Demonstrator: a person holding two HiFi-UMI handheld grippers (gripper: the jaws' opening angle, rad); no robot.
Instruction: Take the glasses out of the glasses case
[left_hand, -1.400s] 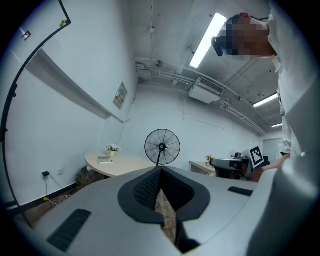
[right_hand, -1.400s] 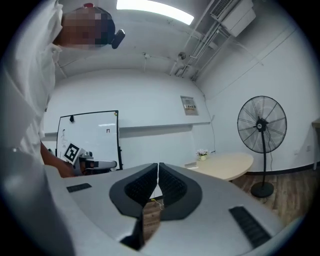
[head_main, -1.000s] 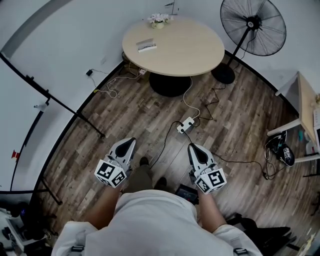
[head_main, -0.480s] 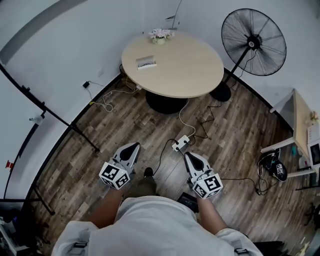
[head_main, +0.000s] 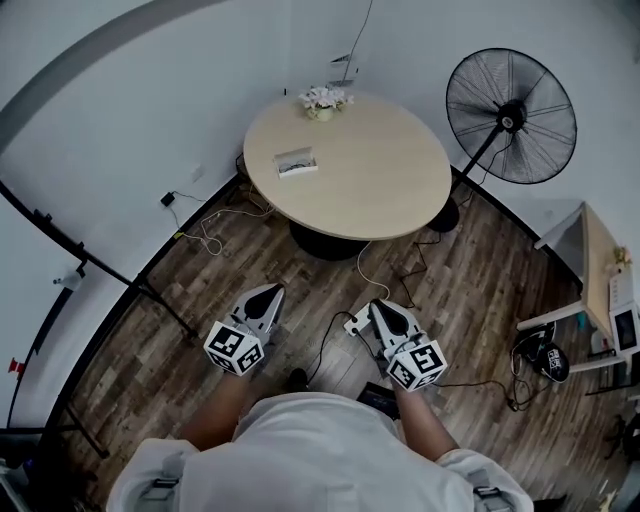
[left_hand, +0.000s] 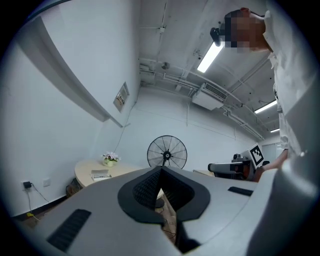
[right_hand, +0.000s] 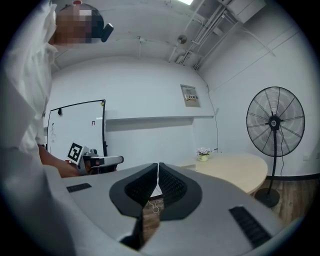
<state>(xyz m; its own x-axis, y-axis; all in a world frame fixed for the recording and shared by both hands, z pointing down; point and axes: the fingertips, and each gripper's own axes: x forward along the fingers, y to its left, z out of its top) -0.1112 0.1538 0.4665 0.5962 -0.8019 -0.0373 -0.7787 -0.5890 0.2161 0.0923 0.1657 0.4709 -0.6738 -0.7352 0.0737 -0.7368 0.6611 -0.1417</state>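
Nothing readable here, honestly. The left gripper (head_main: 268, 292) and right gripper (head_main: 381, 306) only carry black-and-white square marker patterns, no letters. The wall plaque (right_hand: 189, 93) up above the right fingertips is too small to read.

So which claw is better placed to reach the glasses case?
Left, probably. The glasses case lies on the left side of the table, roughly ahead of the left claw; the right claw sits farther across. Both are shut, empty and well short of it.

head view steeply down from overhead, both gripper views low, level, facing the distant round table (head_main: 380, 170) all share
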